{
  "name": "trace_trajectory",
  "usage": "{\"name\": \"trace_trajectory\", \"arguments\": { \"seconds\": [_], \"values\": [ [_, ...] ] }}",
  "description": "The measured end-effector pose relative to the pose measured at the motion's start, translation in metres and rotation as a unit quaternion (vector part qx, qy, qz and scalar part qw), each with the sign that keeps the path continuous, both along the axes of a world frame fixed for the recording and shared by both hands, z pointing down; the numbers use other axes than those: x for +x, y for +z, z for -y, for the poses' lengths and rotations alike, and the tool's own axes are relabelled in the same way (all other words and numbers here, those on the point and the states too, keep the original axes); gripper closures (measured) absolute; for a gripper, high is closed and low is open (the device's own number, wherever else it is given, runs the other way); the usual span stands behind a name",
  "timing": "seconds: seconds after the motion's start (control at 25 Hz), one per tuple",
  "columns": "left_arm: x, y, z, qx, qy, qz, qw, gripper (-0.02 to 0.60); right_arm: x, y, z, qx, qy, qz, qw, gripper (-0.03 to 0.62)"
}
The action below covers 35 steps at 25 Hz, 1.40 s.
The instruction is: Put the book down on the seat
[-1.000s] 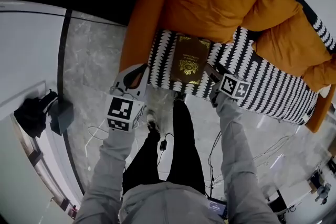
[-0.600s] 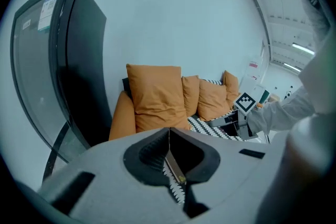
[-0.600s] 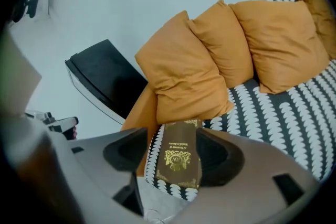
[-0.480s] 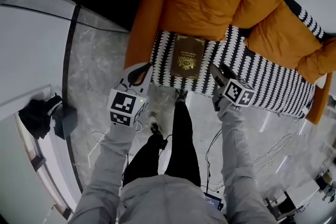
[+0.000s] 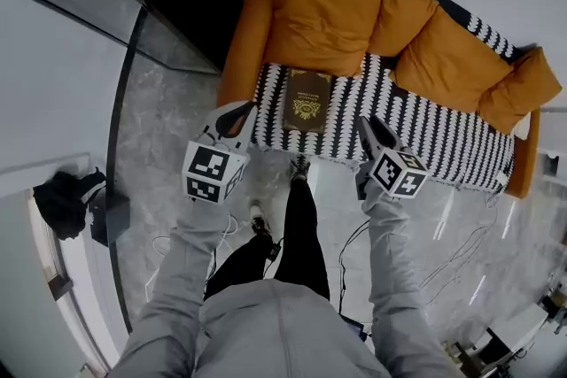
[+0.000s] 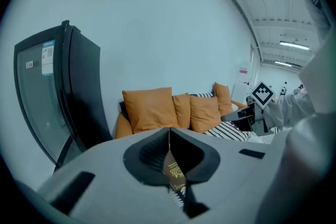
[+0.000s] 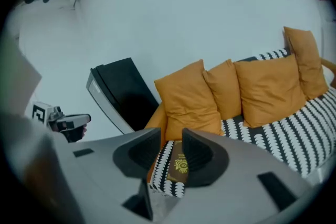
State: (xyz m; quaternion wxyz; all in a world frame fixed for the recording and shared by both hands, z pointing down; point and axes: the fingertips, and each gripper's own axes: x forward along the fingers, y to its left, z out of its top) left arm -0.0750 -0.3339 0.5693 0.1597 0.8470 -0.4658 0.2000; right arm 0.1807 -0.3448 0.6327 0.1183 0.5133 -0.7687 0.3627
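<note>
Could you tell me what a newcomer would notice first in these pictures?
The orange cushions along the sofa's back stand out most, above the black-and-white patterned seat. A dark book with a gold emblem lies flat near that seat's left end, before the biggest cushion. The left gripper, shut, and the right gripper, empty with jaws closing, hang either side of the book, apart from it.

We see a sofa [image 5: 244, 49] with a black-and-white patterned seat [image 5: 416, 124]. On the seat the book [image 5: 306, 100] lies flat, cover up, toward the left end in the head view, just in front of a big cushion [image 5: 323, 9]. Three smaller cushions [image 5: 447, 57] stand along the back, apart from the book.
</note>
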Motion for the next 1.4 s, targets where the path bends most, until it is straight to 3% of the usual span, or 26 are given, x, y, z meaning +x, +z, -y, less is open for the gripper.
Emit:
{"name": "trace_trajectory", "arguments": {
  "seconds": [0.2, 0.68, 0.92, 1.16, 1.4],
  "values": [
    [-0.001, -0.035, -0.019, 0.023, 0.010, -0.003, 0.9997, 0.555, -0.003, -0.055, -0.027, 0.035, 0.010, 0.010, 0.999, 0.496],
    [0.012, -0.114, -0.072, 0.078, 0.041, 0.010, 0.9960, 0.555, -0.010, -0.154, -0.089, 0.123, 0.011, -0.071, 0.990, 0.546],
    [0.011, -0.150, -0.096, 0.109, 0.045, -0.001, 0.9930, 0.555, -0.013, -0.205, -0.114, 0.168, 0.010, -0.088, 0.982, 0.556],
    [0.013, -0.175, -0.124, 0.127, 0.050, -0.019, 0.9904, 0.555, -0.021, -0.252, -0.141, 0.212, -0.015, -0.136, 0.968, 0.563],
    [0.004, -0.205, -0.145, 0.157, 0.053, -0.014, 0.9862, 0.555, -0.029, -0.302, -0.169, 0.258, -0.030, -0.143, 0.955, 0.565]
  ]
}}
